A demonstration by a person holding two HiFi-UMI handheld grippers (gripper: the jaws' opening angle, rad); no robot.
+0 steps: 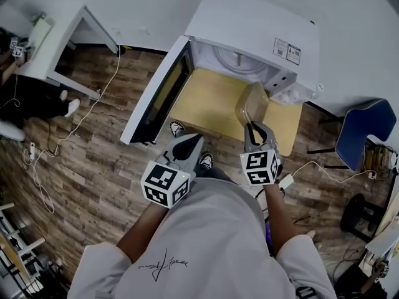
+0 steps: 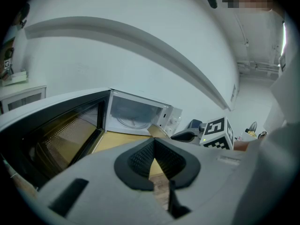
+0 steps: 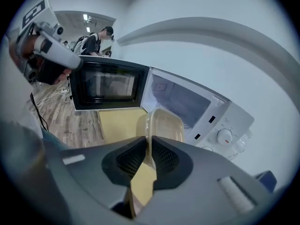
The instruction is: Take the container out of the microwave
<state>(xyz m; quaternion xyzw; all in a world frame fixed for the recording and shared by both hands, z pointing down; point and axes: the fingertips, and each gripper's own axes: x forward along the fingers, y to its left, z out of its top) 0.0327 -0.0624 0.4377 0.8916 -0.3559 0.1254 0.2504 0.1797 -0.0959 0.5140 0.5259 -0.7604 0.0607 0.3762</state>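
The white microwave (image 1: 249,23) stands on a yellow tabletop (image 1: 206,98) with its door (image 1: 159,92) swung wide to the left. A clear plastic container (image 1: 252,103) is outside the cavity, tilted on edge in front of the opening. My right gripper (image 1: 255,126) is shut on its rim. In the right gripper view the container (image 3: 161,123) rises from between the pads of the right gripper (image 3: 149,142), with the microwave (image 3: 197,107) behind. My left gripper (image 1: 194,139) hovers at the table's front edge, shut and empty. The left gripper view shows the left gripper (image 2: 153,144) facing the open cavity (image 2: 133,114).
A blue chair (image 1: 365,129) stands to the right. A white desk (image 1: 62,42) is at the far left, with cables (image 1: 81,117) trailing over the wooden floor. People (image 3: 101,36) stand far off behind the open door (image 3: 105,86).
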